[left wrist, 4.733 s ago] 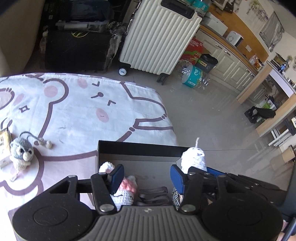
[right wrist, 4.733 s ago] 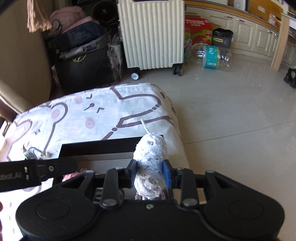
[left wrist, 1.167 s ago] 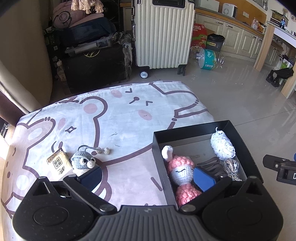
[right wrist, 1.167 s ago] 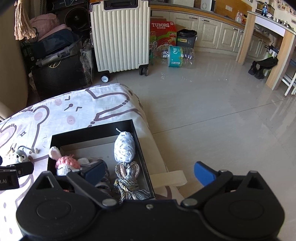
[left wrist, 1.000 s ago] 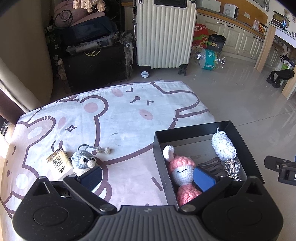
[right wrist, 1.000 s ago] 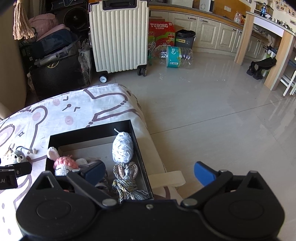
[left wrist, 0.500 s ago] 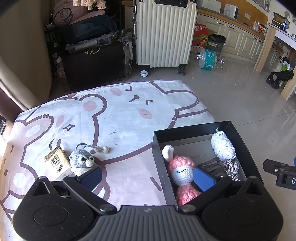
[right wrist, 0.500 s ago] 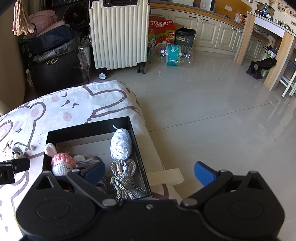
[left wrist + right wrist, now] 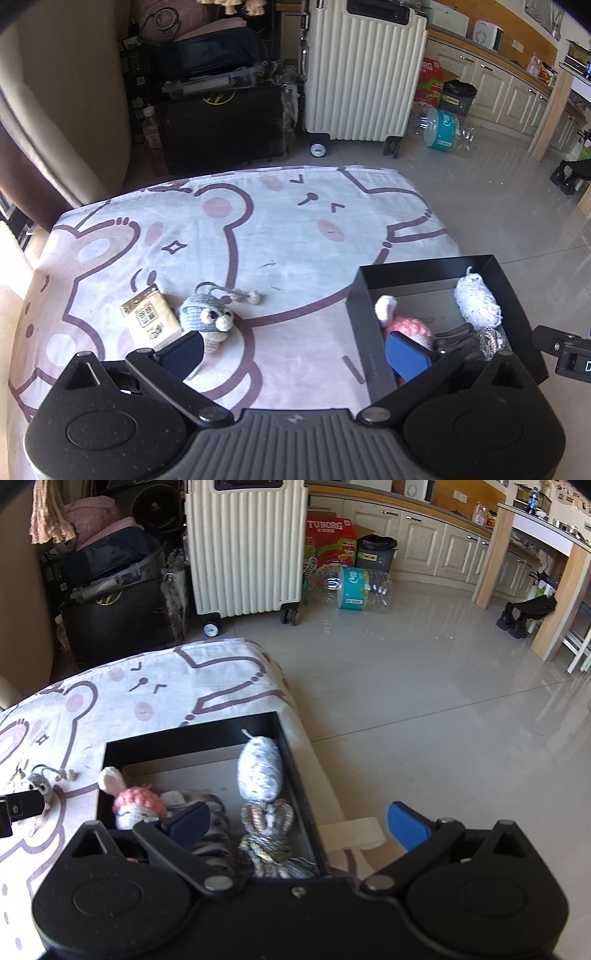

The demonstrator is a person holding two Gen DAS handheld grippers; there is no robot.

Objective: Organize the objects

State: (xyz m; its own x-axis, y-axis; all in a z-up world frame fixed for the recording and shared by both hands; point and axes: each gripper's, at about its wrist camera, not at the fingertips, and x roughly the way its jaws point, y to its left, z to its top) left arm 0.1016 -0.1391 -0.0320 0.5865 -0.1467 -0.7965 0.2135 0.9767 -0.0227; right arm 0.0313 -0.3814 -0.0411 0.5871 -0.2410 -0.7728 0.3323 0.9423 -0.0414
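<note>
Left wrist view: the left gripper (image 9: 293,352) is hovering over the table (image 9: 280,229), which is wearing a bear-print cloth. Its fingers (image 9: 183,352) are standing wide apart and are gripping nothing. A grey knitted mouse (image 9: 205,314) is lying on the cloth just beyond the left finger, touching a small tan packet (image 9: 149,321) on its left side. A black box (image 9: 364,332) is sitting at the table's right edge. Inside it, a white yarn ball (image 9: 476,299) is resting near the far right wall, and a pink knitted doll (image 9: 404,325) is lying against the left wall, partly hidden behind the right finger. A white suitcase (image 9: 362,70) is standing on the floor beyond the table.

Right wrist view: the right gripper (image 9: 297,825) is hanging above the near end of the black box (image 9: 184,740), its fingers (image 9: 406,827) spread wide and empty. In the box, the white yarn ball (image 9: 260,768) is lying by the right wall, a bundle of cord (image 9: 267,834) is touching its near end, and the pink knitted doll (image 9: 135,806) is occupying the left side.
</note>
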